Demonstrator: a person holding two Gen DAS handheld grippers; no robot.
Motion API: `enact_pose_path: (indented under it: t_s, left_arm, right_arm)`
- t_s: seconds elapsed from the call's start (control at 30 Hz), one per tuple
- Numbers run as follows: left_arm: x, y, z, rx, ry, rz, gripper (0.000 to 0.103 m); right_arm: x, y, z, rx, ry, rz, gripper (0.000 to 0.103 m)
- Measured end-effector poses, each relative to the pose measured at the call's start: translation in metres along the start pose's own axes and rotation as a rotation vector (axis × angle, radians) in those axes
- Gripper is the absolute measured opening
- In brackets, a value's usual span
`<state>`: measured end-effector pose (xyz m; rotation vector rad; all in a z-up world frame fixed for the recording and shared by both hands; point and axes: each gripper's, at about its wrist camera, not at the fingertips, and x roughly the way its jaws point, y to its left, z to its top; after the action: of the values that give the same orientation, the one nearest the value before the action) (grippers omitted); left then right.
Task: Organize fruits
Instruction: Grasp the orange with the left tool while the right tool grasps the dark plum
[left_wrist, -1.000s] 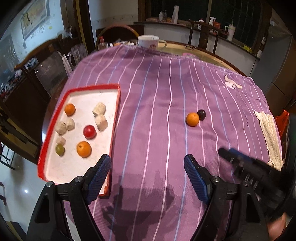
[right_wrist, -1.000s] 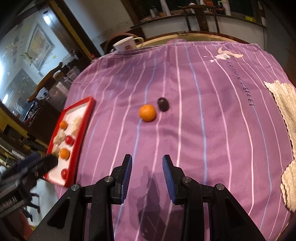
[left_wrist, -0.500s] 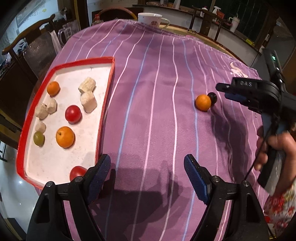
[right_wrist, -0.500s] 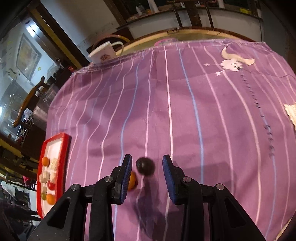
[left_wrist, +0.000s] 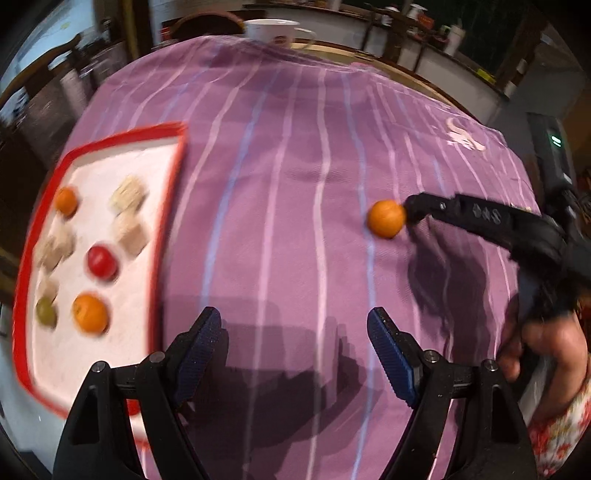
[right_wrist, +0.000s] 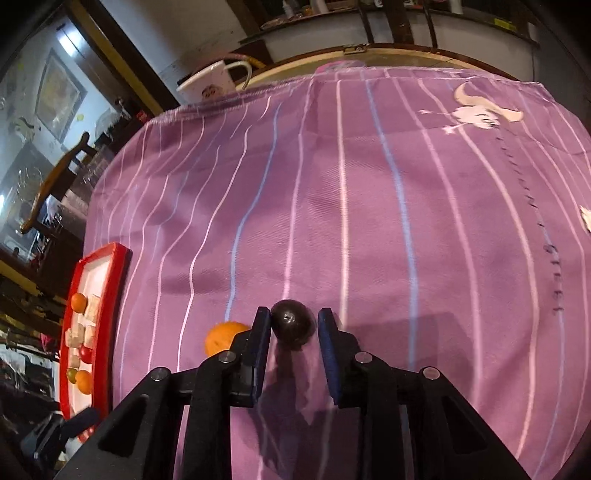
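The red tray (left_wrist: 168, 206) at left holds most fruit. The left gripper (left_wrist: 295, 347) hangs wide and empty. Beside the loose orange (left_wrist: 386, 223), the right gripper (right_wrist: 293, 332) has just narrowed around the dark plum (right_wrist: 293, 325); it's probably ready to lift.

A framed picture (right_wrist: 59, 99) hangs on the pale wall; a curved wooden chair back (right_wrist: 55, 181) stands beside the round wooden tabletop (right_wrist: 369, 55).

Three oranges (left_wrist: 386, 223): one on the cloth, two on the tray (left_wrist: 173, 192). One red fruit (left_wrist: 101, 261), one green fruit (left_wrist: 46, 312), one dark fruit (right_wrist: 293, 328), one cup (left_wrist: 275, 30).
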<state>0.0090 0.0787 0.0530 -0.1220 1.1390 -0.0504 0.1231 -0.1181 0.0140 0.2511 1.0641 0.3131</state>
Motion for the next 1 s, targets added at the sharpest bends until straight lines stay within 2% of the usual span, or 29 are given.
enact_pose_path:
  t_s: [0.13,0.3,0.4,0.43,0.47,0.5,0.53,0.6,0.63,0.7,0.8,1.0]
  left_arm:
    - [0.024,-0.021,0.023,0.060,0.017,-0.032,0.081]
    - [0.046,-0.049,0.051,0.170,-0.020,-0.044,0.081]
    - [0.063,-0.061,0.061,0.226,-0.020,-0.043,0.079]
    - [0.067,-0.063,0.063,0.235,-0.013,-0.044,0.075]
    - [0.073,-0.066,0.064,0.242,0.000,-0.049,0.064]
    - [0.078,-0.065,0.065,0.240,0.020,-0.077,0.061]
    - [0.077,-0.065,0.065,0.240,0.001,-0.078,0.057]
    - [0.076,-0.063,0.067,0.227,0.014,-0.116,0.031]
    - [0.074,-0.061,0.067,0.214,0.022,-0.130,0.031]
    - [0.070,-0.057,0.065,0.203,0.010,-0.099,0.031]
    - [0.063,-0.041,0.059,0.174,0.015,-0.095,0.031]
    - [0.064,-0.024,0.053,0.136,0.019,-0.103,0.034]
  right_arm:
    - [-0.019,-0.007,-0.011,-0.013,-0.028,-0.018,0.029]
    - [-0.035,-0.024,-0.027,0.003,-0.036,-0.039,0.029]
    - [-0.038,-0.032,-0.028,0.015,-0.033,-0.008,0.030]
    - [-0.038,-0.034,-0.027,0.027,-0.033,0.009,0.030]
    - [-0.039,-0.036,-0.025,0.040,-0.034,0.028,0.030]
    - [-0.039,-0.036,-0.023,0.046,-0.036,0.040,0.030]
    - [-0.038,-0.035,-0.019,0.046,-0.039,0.047,0.031]
    - [-0.034,-0.030,-0.012,0.038,-0.035,0.061,0.031]
    - [-0.031,-0.026,-0.010,0.032,-0.031,0.064,0.031]
    - [-0.024,-0.018,-0.005,0.009,-0.022,0.061,0.031]
    - [-0.012,-0.004,-0.001,-0.037,-0.005,0.059,0.031]
    - [0.017,0.016,-0.001,-0.130,0.032,-0.017,0.032]
